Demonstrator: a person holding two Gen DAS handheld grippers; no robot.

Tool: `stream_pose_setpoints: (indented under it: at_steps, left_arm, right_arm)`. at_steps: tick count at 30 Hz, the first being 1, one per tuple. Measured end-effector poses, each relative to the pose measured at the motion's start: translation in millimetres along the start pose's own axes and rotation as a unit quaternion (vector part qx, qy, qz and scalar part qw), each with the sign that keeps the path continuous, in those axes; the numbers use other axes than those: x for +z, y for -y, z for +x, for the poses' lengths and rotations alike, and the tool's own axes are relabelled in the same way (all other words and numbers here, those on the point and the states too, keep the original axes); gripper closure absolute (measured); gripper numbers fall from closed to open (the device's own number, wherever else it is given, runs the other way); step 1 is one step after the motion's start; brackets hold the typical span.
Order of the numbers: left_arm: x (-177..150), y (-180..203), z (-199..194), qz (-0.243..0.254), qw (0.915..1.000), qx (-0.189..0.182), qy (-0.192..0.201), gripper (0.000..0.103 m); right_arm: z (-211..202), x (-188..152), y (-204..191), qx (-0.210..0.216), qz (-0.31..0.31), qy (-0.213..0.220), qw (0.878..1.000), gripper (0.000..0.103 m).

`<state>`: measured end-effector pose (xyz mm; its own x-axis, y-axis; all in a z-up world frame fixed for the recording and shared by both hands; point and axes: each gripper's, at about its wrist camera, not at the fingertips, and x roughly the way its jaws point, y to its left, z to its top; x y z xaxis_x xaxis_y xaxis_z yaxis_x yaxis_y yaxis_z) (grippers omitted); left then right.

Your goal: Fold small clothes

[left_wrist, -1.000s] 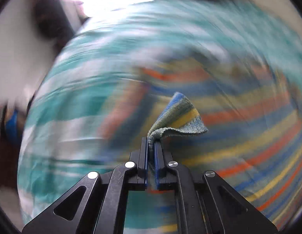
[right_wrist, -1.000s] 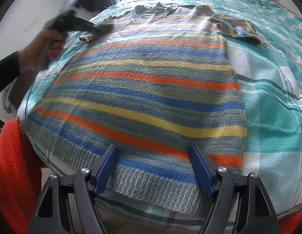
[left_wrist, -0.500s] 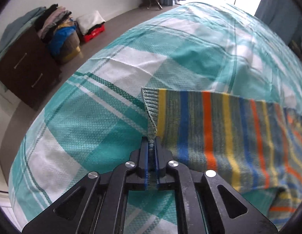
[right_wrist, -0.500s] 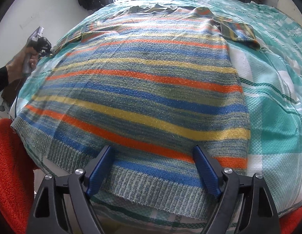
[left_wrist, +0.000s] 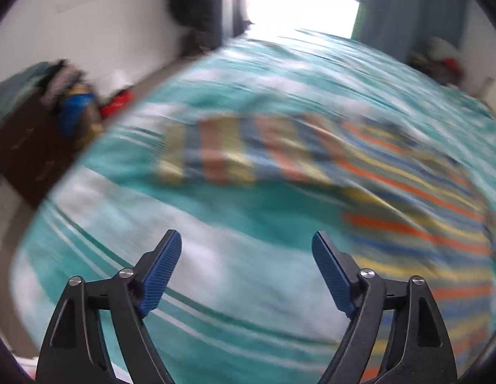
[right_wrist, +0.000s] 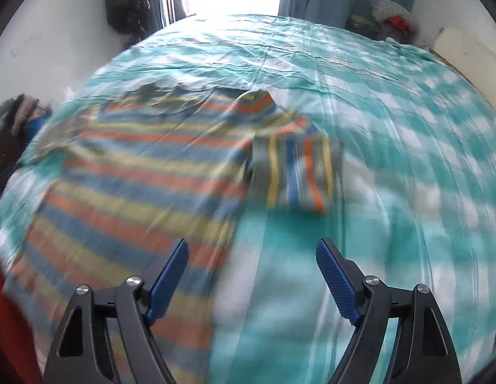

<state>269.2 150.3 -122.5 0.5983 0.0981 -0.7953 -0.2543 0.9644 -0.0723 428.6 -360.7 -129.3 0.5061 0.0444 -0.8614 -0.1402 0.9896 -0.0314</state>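
Along the far left of the left wrist view, a dark wooden dresser stands on the floor with a heap of clothes piled on top, and a red item lies on the floor just beyond it, all smeared by motion blur. Next comes the teal and white checked bedspread, which fills most of the view. On it lies the striped sweater, banded in orange, yellow, blue and grey; its sleeve stretches out to the left across the cover, while the body spreads toward the right edge. Low in the view the left gripper has its jaws spread wide with nothing between them, and only bedspread shows in the gap. In the right wrist view the same striped sweater lies flat on the left half of the bedspread. Its other sleeve is folded back near the shoulder, so the stripes there run up and down beside the body's cross stripes. The right gripper is likewise opened wide and grips nothing; its left fingertip shows over the sweater's edge and the other over bare cover. Whether either tip touches cloth I cannot tell through the blur. Farthest right, a pale pillow rests at the bed's far corner.
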Motion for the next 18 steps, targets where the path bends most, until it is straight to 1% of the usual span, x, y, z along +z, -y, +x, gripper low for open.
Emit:
stream_pose_setpoints:
  at_steps: [2, 3, 4, 5, 6, 7, 8, 10, 11, 12, 14, 15, 17, 18]
  left_arm:
    - [-26.1, 37.6, 12.7, 0.02, 0.9984, -0.042, -0.032, 0.013]
    - [-38.6, 51.6, 21.1, 0.034, 0.9973, -0.045, -0.047, 0.013]
    - [-46.9, 58.8, 26.8, 0.046, 0.9967, -0.039, -0.055, 0.014]
    - [-55.3, 65.8, 30.9, 0.068, 0.9964, -0.02, -0.045, 0.014]
    - [-59.5, 68.5, 29.1, 0.083, 0.9961, -0.015, -0.026, 0.013]
    - [-57.9, 66.5, 30.5, 0.085, 0.996, -0.017, -0.02, 0.011]
    - [-54.3, 62.9, 34.2, 0.075, 0.9965, -0.025, -0.027, 0.01]
    - [-50.2, 56.4, 39.6, 0.055, 0.9973, -0.04, -0.03, 0.007]
    - [-48.6, 56.0, 42.9, 0.051, 0.9974, -0.042, -0.028, 0.006]
    - [-49.5, 58.2, 43.7, 0.054, 0.9975, -0.038, -0.024, 0.005]
    - [-48.0, 63.0, 46.5, 0.064, 0.9975, -0.026, -0.018, 0.004]
    - [-53.7, 66.7, 42.6, 0.068, 0.9973, -0.021, -0.017, 0.004]
    - [-53.7, 66.3, 42.2, 0.066, 0.9974, -0.023, -0.017, 0.004]
    - [-58.5, 64.5, 40.5, 0.065, 0.9975, -0.024, -0.018, 0.004]
  right_arm:
    - [50.7, 29.8, -1.8, 0.012, -0.007, 0.004, 1.0, 0.027]
    - [77.6, 38.3, -5.3, 0.005, -0.017, -0.004, 1.0, 0.027]
    - [97.0, 38.9, -6.6, -0.001, -0.023, -0.018, 1.0, 0.042]
    - [116.3, 39.0, -6.1, -0.008, -0.025, -0.038, 0.999, 0.059]
    - [126.1, 38.4, 1.3, -0.006, -0.014, -0.047, 0.999, 0.062]
    - [120.8, 37.6, 14.1, 0.02, 0.013, -0.035, 0.999, 0.077]
    - [110.7, 35.8, 28.8, 0.034, 0.035, -0.024, 0.998, 0.094]
    - [83.4, 27.8, 66.7, 0.025, 0.074, -0.002, 0.997, 0.097]
    - [71.4, 22.0, 89.9, 0.023, 0.095, 0.006, 0.995, 0.097]
    - [61.5, 13.8, 117.5, 0.011, 0.12, 0.007, 0.993, 0.097]
    - [54.2, -5.3, 167.9, -0.031, 0.161, -0.007, 0.986, 0.097]
    - [58.9, -19.2, 196.5, -0.053, 0.185, -0.029, 0.981, 0.096]
    - [68.7, -40.0, 227.4, -0.067, 0.226, -0.064, 0.97, 0.092]
    - [71.6, -53.0, 241.8, -0.065, 0.252, -0.07, 0.963, 0.09]
